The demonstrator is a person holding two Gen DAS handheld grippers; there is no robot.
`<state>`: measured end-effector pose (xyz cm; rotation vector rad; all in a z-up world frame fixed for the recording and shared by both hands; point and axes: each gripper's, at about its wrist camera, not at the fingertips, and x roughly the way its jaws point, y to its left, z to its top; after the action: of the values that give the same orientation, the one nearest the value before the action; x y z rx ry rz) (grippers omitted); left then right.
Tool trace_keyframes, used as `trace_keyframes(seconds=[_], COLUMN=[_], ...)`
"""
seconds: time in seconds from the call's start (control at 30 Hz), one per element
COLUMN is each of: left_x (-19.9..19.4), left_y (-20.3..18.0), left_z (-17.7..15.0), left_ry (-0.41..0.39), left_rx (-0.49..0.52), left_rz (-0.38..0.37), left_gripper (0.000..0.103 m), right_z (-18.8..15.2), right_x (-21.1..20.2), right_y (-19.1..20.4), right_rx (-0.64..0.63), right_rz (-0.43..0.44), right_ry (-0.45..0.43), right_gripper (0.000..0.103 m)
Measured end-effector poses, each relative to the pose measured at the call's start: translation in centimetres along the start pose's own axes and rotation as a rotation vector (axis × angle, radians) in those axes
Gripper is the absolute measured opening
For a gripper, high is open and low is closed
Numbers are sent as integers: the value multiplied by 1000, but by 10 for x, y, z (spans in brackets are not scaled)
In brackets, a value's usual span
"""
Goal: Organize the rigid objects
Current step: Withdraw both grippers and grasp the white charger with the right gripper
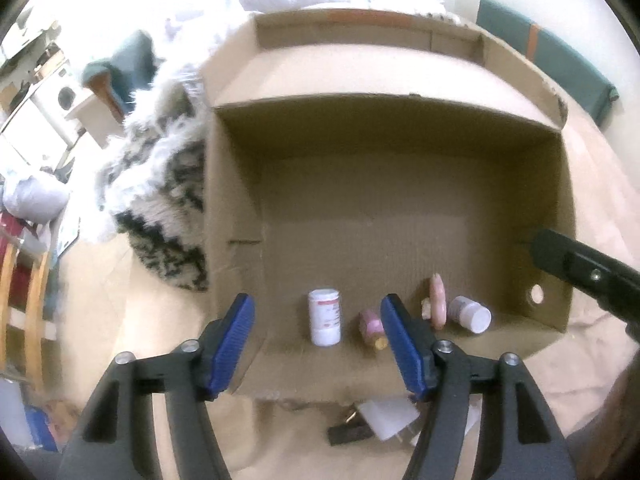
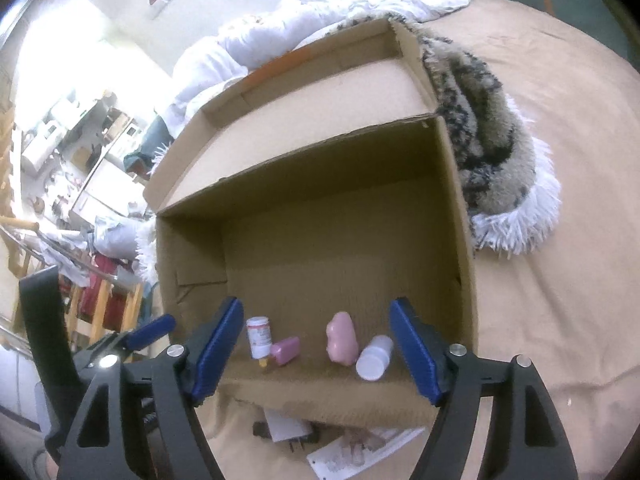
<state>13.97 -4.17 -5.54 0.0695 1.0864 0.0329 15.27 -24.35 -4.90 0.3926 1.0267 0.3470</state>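
An open cardboard box (image 1: 400,184) (image 2: 320,224) lies on a tan bed. Along its near wall stand a white bottle with a red label (image 1: 325,317) (image 2: 258,337), a small pink bottle lying down (image 1: 372,327) (image 2: 285,350), a pink soap-like object (image 1: 438,300) (image 2: 342,338) and a white-capped jar on its side (image 1: 470,314) (image 2: 375,358). My left gripper (image 1: 318,338) is open and empty above the near wall. My right gripper (image 2: 318,346) is open and empty over the same wall; it also shows in the left wrist view (image 1: 584,268).
A shaggy black-and-white rug (image 1: 168,200) (image 2: 492,152) lies against the box's side. A white charger and papers (image 1: 390,420) (image 2: 288,428) lie in front of the box. White bedding (image 2: 320,20) is piled behind. Furniture and clutter (image 2: 80,160) stand beyond the bed.
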Motion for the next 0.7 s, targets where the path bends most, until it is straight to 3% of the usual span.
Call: trace_keyframes(seconds=[0.37,0.7], left_x=[-24,5], left_y=[46,78], left_z=[-43,-77], left_ry=[-3,77], left_rx=[-104,-219], left_rz=[-19,-28], left_gripper=[67,67], right_z=[-42,-72], right_x=[-27,-18], right_y=[-5,1], right_rx=[59,78], right_rz=[36,20], right_ry=[20,76], right_gripper=[80,80])
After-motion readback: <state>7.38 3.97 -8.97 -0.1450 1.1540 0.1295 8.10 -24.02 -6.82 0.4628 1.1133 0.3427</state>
